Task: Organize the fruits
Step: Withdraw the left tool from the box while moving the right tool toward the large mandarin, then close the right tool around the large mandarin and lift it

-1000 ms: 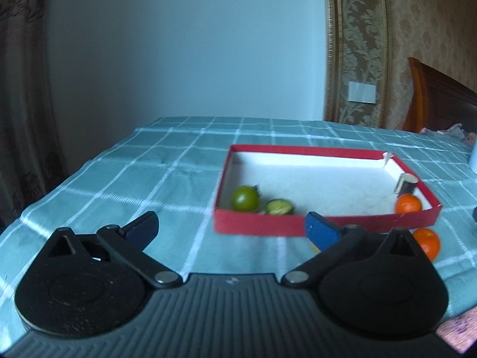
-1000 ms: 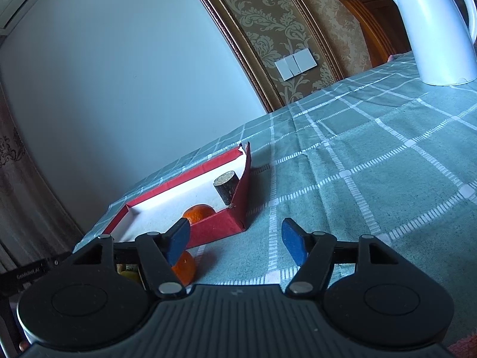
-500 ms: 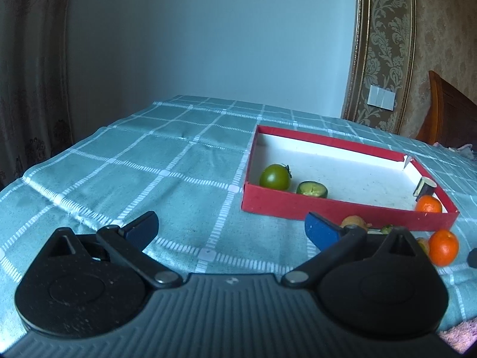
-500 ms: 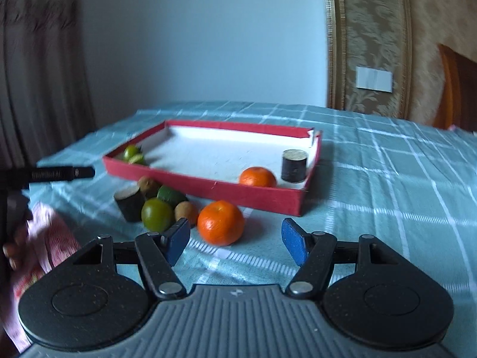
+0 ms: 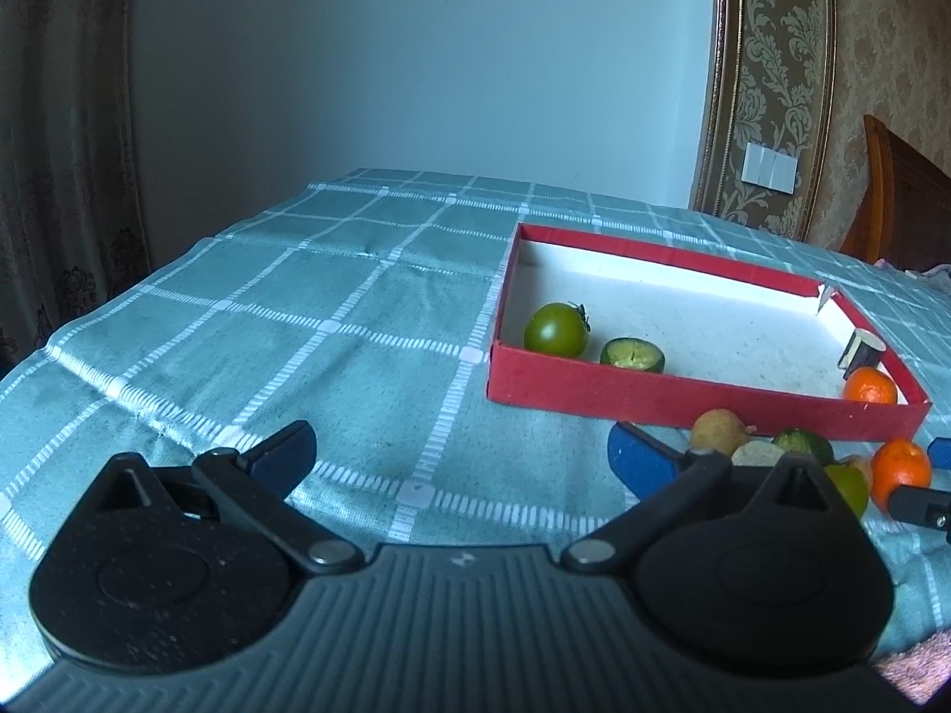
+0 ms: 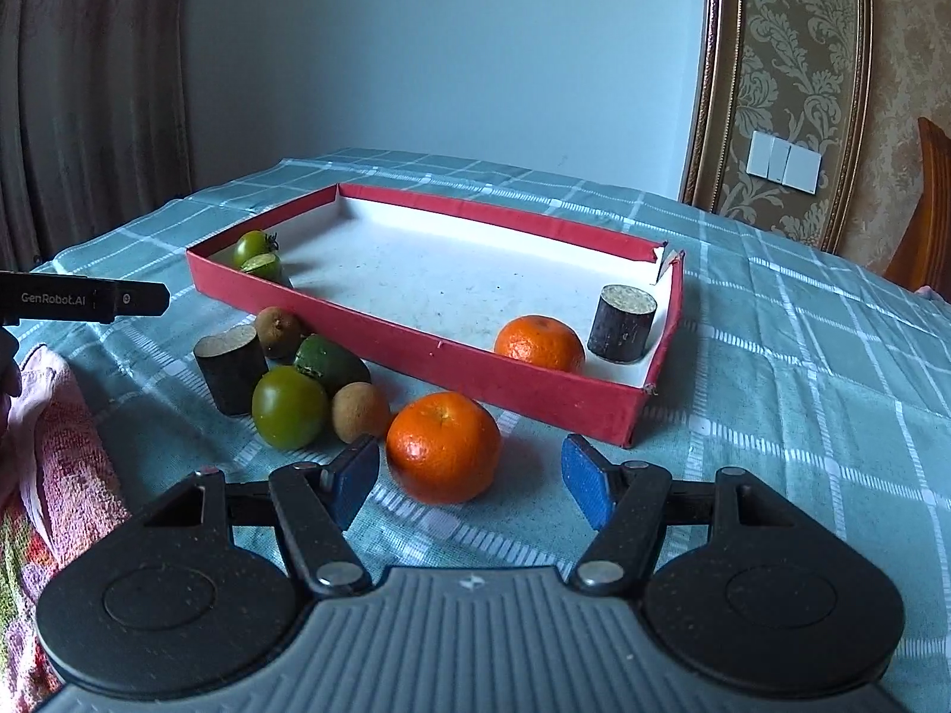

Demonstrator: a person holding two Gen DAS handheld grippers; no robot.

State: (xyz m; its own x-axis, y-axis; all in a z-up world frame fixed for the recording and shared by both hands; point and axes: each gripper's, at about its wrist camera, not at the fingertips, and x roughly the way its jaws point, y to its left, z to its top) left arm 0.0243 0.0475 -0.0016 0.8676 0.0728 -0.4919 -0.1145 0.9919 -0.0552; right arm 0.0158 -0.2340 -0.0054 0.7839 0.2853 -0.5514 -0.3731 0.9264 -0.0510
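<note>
Nearest, the right tongs (image 6: 469,478) stand spread with nothing gripped; a loose round orange tangerine (image 6: 443,445) sits on the teal checked counter cloth (image 6: 802,368) just past their tips, nearer the left pad. At ten o'clock from it cluster a brown longan (image 6: 359,411), a green tomato (image 6: 289,407), a dark cut cylinder (image 6: 230,367) and a green oval fruit (image 6: 330,363). The left tongs (image 5: 460,457) are likewise wide apart and empty over bare cloth. Beyond lies the shallow red cardboard tray (image 6: 416,350), holding a second tangerine (image 6: 539,343) and another dark cylinder (image 6: 621,324) at its right end, a green tomato with a stem (image 6: 252,246) and a halved green fruit (image 6: 261,265) at the left.
</note>
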